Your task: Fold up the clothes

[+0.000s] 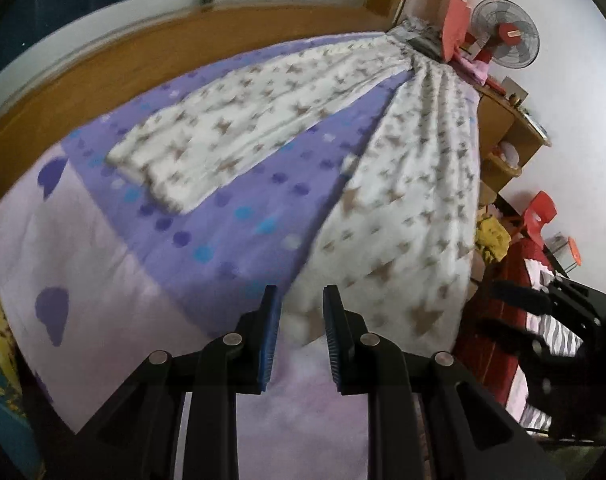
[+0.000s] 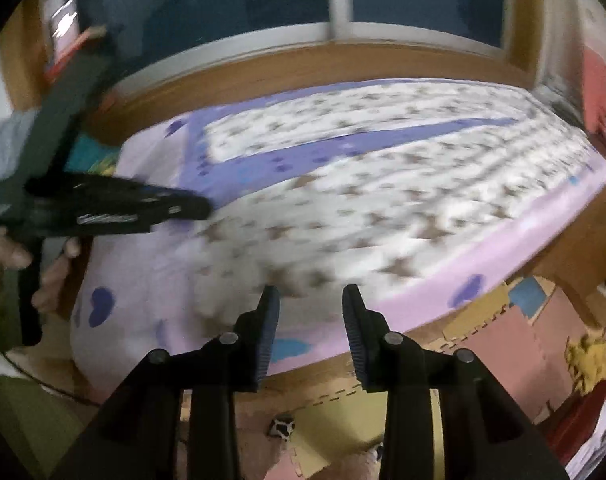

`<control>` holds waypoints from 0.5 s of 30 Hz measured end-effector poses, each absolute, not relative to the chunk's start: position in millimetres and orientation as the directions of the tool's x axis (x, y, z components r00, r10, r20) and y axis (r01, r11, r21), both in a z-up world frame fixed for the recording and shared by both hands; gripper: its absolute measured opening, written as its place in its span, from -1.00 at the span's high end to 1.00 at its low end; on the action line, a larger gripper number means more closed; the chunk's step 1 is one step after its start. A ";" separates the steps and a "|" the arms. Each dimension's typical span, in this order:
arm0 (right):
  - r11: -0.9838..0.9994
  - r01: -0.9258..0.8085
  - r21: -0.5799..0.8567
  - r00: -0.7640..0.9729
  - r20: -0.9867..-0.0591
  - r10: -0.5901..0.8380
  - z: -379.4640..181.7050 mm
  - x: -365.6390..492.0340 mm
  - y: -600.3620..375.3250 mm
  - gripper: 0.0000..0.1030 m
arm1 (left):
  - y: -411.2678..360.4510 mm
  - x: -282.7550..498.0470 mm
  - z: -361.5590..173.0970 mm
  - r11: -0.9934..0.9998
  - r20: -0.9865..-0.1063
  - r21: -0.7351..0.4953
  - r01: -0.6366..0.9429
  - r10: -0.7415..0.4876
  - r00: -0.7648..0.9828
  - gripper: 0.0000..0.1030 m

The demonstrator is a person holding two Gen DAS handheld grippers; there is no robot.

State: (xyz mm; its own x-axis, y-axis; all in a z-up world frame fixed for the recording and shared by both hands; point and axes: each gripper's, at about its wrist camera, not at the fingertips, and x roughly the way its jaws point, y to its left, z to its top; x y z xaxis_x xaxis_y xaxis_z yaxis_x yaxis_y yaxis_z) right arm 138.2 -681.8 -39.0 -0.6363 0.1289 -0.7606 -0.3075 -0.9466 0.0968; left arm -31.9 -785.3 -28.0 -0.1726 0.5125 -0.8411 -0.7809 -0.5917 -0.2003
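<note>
You are looking down at a bed (image 1: 103, 248) covered in a lilac and purple sheet with dots and hearts. A pair of white trousers printed with brown stars (image 1: 403, 208) is lying spread across it. The waist is bunched at the far right corner of the bed, and the two legs are fanning out from there. One leg is stretching along the far edge beside the wooden frame (image 1: 143, 60). The other is running toward the near edge, its cuff ending close to your tools.

Your left gripper (image 1: 301, 336) is standing with its blue-padded jaws a little apart. The cuff of the near trouser leg is lying just behind the gap in the left wrist view. It is not clear whether the pads are touching the cloth. Nothing is visibly pinched.

Your right gripper (image 2: 311, 332) is hovering over the near edge of the bed, jaws apart and empty. The starred fabric is lying just beyond its tips, and foam floor mats (image 2: 503, 328) are showing below.

In the right wrist view, heavily blurred, your left hand (image 2: 11, 256) is holding the other tool at the left side.

A red fan (image 1: 507, 36) and wooden shelves (image 1: 507, 132) are standing past the bed's right edge.
</note>
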 end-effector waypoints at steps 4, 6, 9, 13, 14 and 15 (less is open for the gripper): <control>-0.919 -0.371 0.137 -0.654 -0.741 0.153 -36.5 164.2 -624.7 0.34 | -744.1 -9.3 -11.2 -0.578 -0.817 -0.221 -0.786 0.549 -0.174 0.54; -0.905 -0.395 0.159 -0.665 -0.729 0.163 -31.9 180.3 -594.9 0.29 | -715.2 4.8 -5.6 -0.570 -0.804 -0.230 -0.789 0.568 -0.176 0.43; -0.893 -0.425 0.147 -0.669 -0.715 0.201 -24.3 203.0 -551.2 0.26 | -664.2 28.6 -5.7 -0.563 -0.804 -0.231 -0.794 0.569 -0.169 0.41; -0.890 -0.443 0.104 -0.666 -0.703 0.249 -16.7 235.1 -497.7 0.25 | -604.0 56.7 -10.4 -0.572 -0.811 -0.248 -0.782 0.564 -0.156 0.41; -0.889 -0.448 0.093 -0.660 -0.705 0.259 -16.0 243.9 -484.8 0.25 | -592.0 62.3 -11.5 -0.580 -0.813 -0.251 -0.775 0.560 -0.156 0.41; -0.887 -0.453 0.088 -0.653 -0.710 0.263 -16.3 252.4 -472.0 0.25 | -580.1 67.9 -12.5 -0.587 -0.816 -0.253 -0.769 0.556 -0.156 0.41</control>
State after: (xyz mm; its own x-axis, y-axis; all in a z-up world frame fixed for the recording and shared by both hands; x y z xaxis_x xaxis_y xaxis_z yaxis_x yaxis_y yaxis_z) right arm 252.4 -472.0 -16.3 -0.6532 0.2631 -0.7100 -0.4528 -0.8873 0.0878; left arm 67.9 -580.1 -12.5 -0.1563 0.5565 -0.8160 -0.7686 -0.5874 -0.2534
